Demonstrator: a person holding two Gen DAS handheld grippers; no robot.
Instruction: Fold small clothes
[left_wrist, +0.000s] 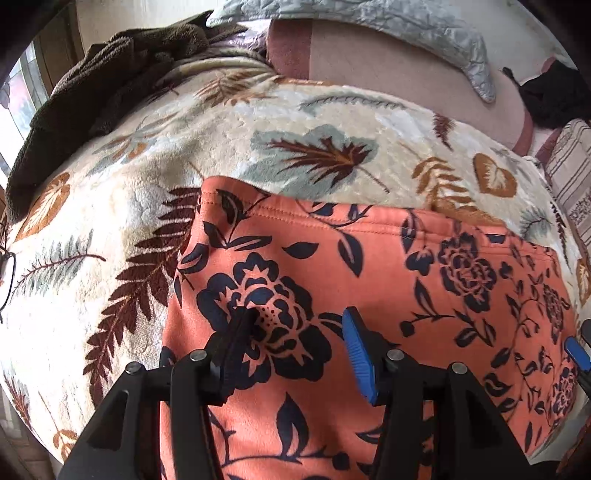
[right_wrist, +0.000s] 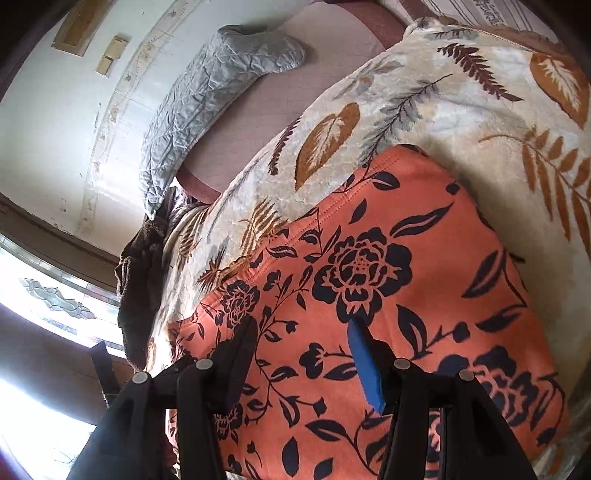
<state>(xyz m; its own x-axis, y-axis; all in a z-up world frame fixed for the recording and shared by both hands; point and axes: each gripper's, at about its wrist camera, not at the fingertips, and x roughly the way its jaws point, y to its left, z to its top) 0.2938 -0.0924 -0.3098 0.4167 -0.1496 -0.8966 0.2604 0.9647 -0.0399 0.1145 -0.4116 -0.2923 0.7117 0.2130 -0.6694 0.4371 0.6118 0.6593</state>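
In the left wrist view we see a brown towel (left_wrist: 92, 85) at the upper left, a leaf blanket (left_wrist: 110, 229) across the middle, and the orange garment (left_wrist: 369, 266) lying flat on it at lower right. Our left gripper (left_wrist: 299, 325) hangs over the garment, fingers spread, holding nothing. A grey quilt (left_wrist: 424, 33) sits at the top. In the right wrist view our right gripper (right_wrist: 303, 332) is likewise spread above the garment (right_wrist: 424, 266).

Black jaws, blue pads (left_wrist: 358, 354), silver screws (left_wrist: 395, 355)
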